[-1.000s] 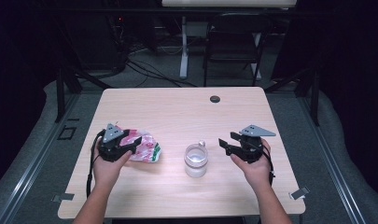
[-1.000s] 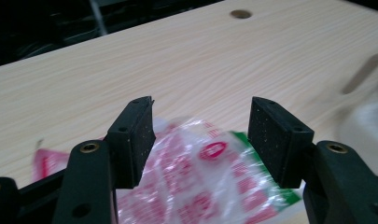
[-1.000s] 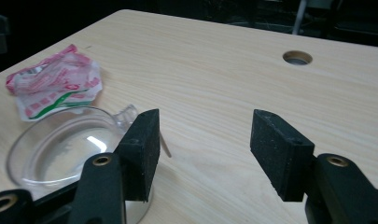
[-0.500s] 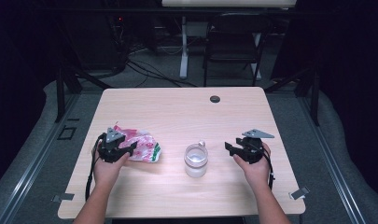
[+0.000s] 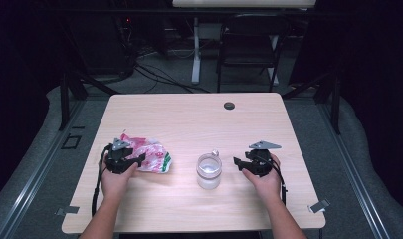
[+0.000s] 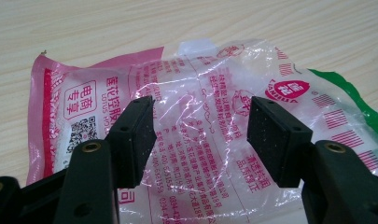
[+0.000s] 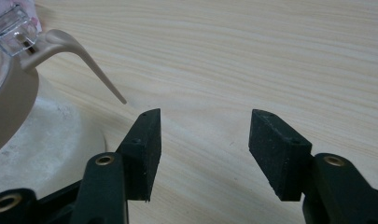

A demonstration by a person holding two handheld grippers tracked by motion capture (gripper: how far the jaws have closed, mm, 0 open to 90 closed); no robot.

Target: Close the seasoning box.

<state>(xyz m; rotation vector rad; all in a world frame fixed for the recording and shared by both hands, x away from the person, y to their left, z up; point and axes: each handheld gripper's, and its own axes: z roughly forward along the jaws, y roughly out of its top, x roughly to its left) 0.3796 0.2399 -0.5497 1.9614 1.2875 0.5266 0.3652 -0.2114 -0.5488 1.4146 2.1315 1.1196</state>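
Observation:
A crinkled pink, white and green plastic bag with printed writing lies on the left part of the wooden table. My left gripper rests at the bag's left end, open. In the left gripper view the bag spreads beyond the two apart black pads, which do not press it. A clear lidded glass jar stands mid-table. My right gripper sits just right of it, open. In the right gripper view the jar's beige lid and clasp lever are at the upper left, and bare wood lies between the jaws.
A small dark round disc lies near the table's far edge. Behind the table stand a dark chair, cables on the floor and a white post. Bare wood stretches across the far half of the table.
Both hands have come down toward the table top. The left gripper now sits low at the bag, the right one low beside the jar. Bag and jar have not moved.

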